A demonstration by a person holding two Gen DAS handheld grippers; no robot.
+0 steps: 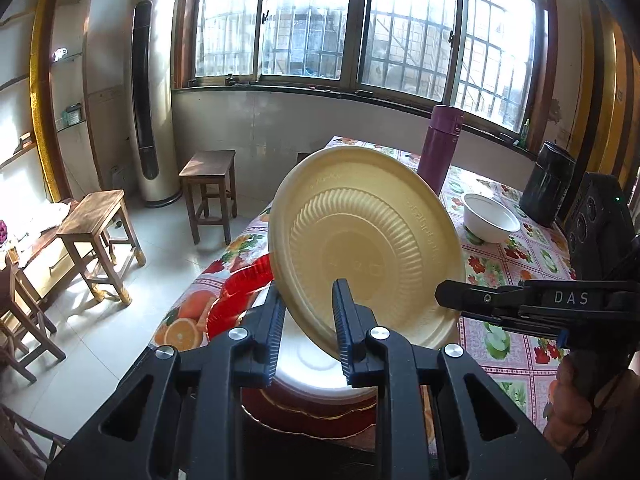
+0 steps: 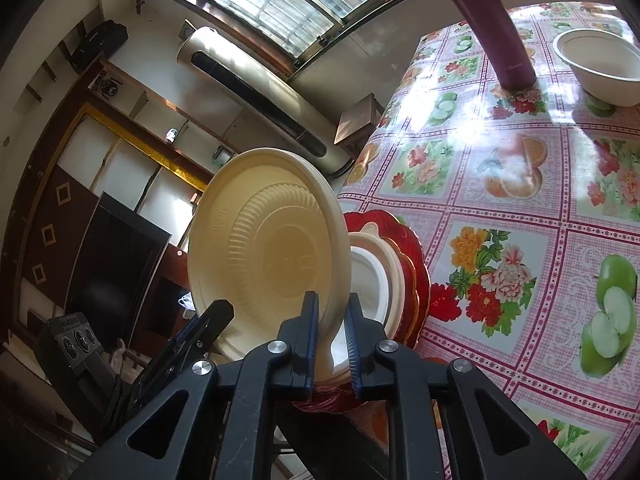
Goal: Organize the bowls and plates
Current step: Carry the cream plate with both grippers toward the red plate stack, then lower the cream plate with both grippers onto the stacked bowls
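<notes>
Cream plate [image 1: 364, 240] pinched narrowly at its rim by left gripper [image 1: 308, 324] and right gripper [image 2: 332, 328], tilted, probably bound for the plate stack [image 1: 312, 396] beneath.

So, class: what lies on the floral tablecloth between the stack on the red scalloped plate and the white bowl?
In the right wrist view, only bare floral tablecloth separates the red scalloped plate from the white bowl; the purple flask stands beside that stretch.
</notes>
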